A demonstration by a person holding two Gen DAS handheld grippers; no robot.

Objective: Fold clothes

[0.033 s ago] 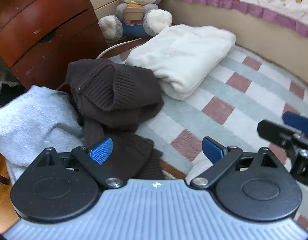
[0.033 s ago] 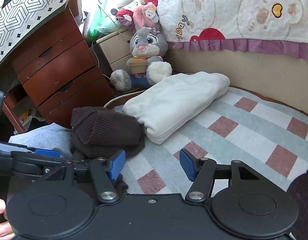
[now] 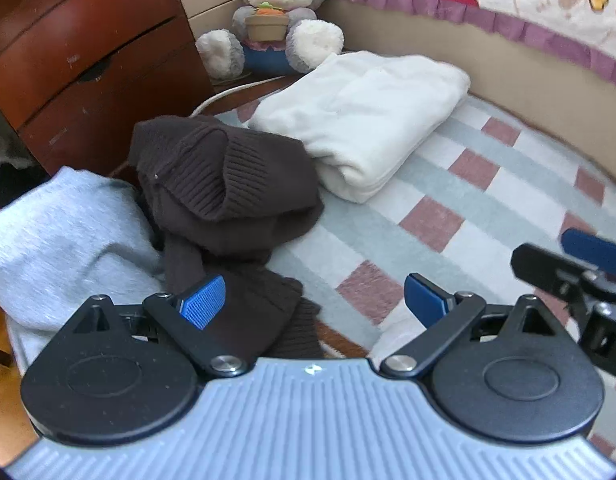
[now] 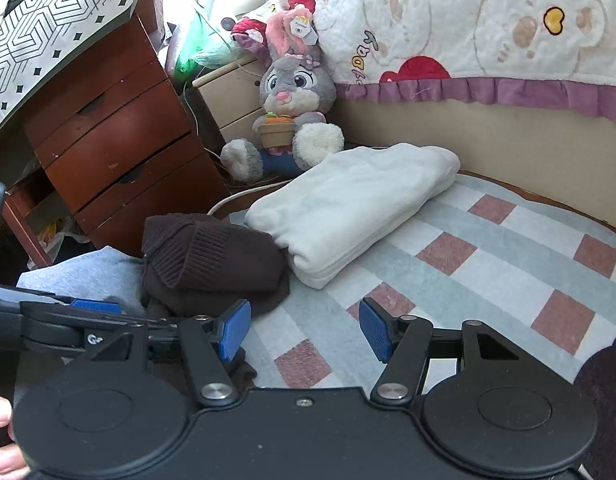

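Observation:
A crumpled brown knitted sweater (image 3: 228,184) (image 4: 212,256) lies on the checked cover (image 3: 447,216) beside a folded white garment (image 3: 359,120) (image 4: 347,212). A grey garment (image 3: 60,240) (image 4: 88,276) is spread to the sweater's left. My left gripper (image 3: 312,300) hangs open above the sweater's near end, and nothing is between its pads. My right gripper (image 4: 304,330) is open over the cover just right of the sweater and holds nothing. In the left wrist view it shows at the right edge (image 3: 567,256).
A plush rabbit (image 3: 276,20) sits at the back by a wooden chest of drawers (image 3: 88,48). A white cable (image 3: 216,98) runs behind the clothes. A padded bed side (image 4: 507,140) bounds the far edge. Dark cloth (image 4: 603,400) lies at the lower right.

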